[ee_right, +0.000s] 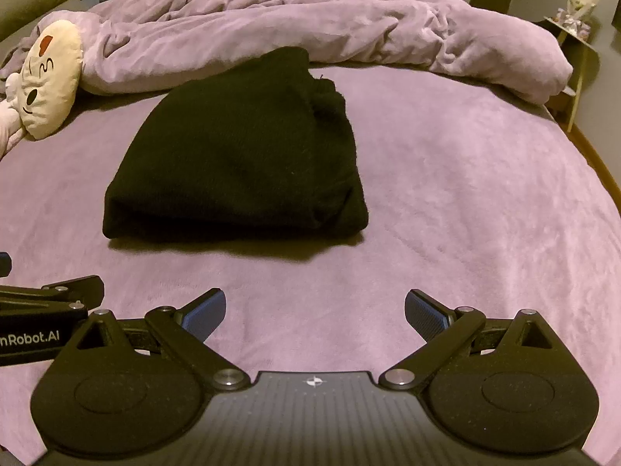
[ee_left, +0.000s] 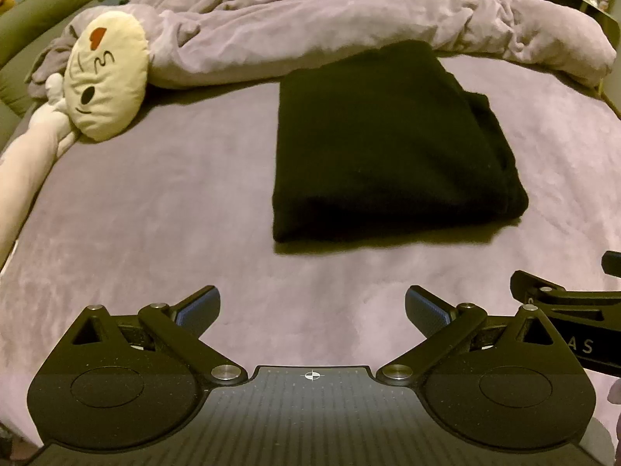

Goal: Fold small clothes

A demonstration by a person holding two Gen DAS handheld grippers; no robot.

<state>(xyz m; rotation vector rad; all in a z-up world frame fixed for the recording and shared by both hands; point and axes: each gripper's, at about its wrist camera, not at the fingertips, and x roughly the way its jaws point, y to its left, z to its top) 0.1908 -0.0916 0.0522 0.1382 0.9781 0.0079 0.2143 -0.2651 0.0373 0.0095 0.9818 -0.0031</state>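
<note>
Left gripper (ee_left: 312, 306): fingers spread wide, blue pads (ee_left: 198, 308) bare, nothing between them; it hangs over the purple bedspread (ee_left: 155, 213), short of the garment.
Right gripper (ee_right: 314, 306): likewise spread wide and empty, just beside the left one.
Black garment (ee_left: 388, 143): folded into a thick rectangle, flat on the bedspread ahead of both grippers, well apart from their fingertips; its far edge lies near the rumpled duvet (ee_left: 349, 11).
Left view only: the garment's right side shows stacked layers; the right gripper's body at the frame's right edge carries partial white letters, only "AS" legible.
Right view only: a loose bunched fold at the garment's far right corner; the left gripper's body at the left edge reads "nRobot.AI", its start cut off.
Surroundings: a cream plush pillow (ee_left: 104, 77) with a drawn face leans at the left by the duvet; a small side table (ee_right: 574, 35) with blurred items stands off the bed's right.
</note>
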